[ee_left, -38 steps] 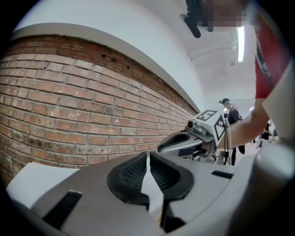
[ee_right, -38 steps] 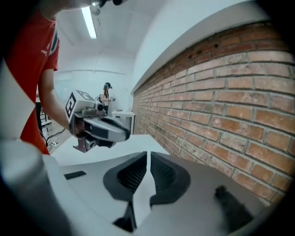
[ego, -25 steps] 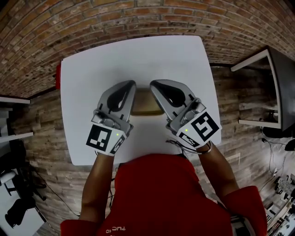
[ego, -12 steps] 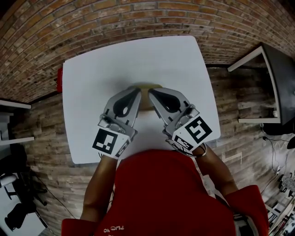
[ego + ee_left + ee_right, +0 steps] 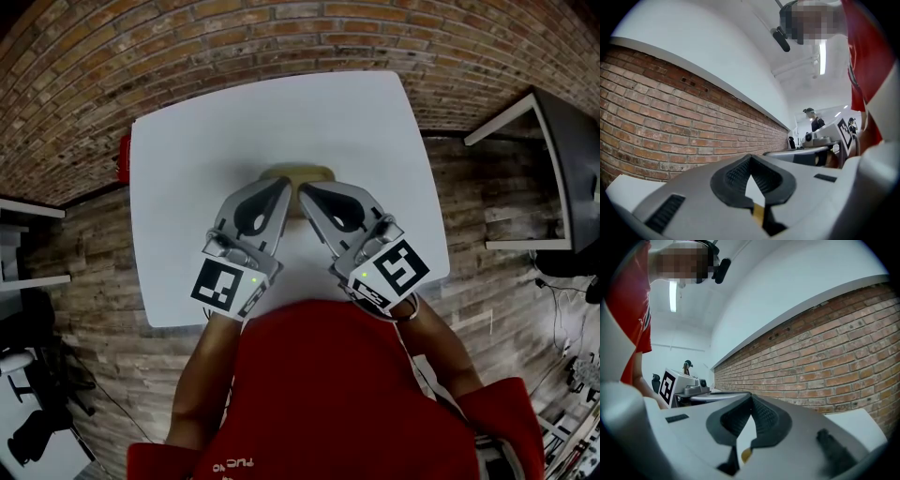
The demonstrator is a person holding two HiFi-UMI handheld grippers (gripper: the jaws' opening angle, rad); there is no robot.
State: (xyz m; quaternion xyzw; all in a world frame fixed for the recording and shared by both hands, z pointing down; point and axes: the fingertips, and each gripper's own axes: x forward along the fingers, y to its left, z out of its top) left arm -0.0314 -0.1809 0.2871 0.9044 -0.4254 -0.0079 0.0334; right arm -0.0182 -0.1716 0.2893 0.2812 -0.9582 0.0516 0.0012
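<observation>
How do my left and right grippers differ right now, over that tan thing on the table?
The left gripper slants toward the right and the right gripper slants toward the left, so their tips converge at the near edge of the tan object. The left marker cube shows a different pattern from the right marker cube. Both have their fingers shut with nothing between them, above the white table.

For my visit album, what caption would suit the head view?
Left gripper and right gripper, both shut, point at a tan object on a white table.
</observation>
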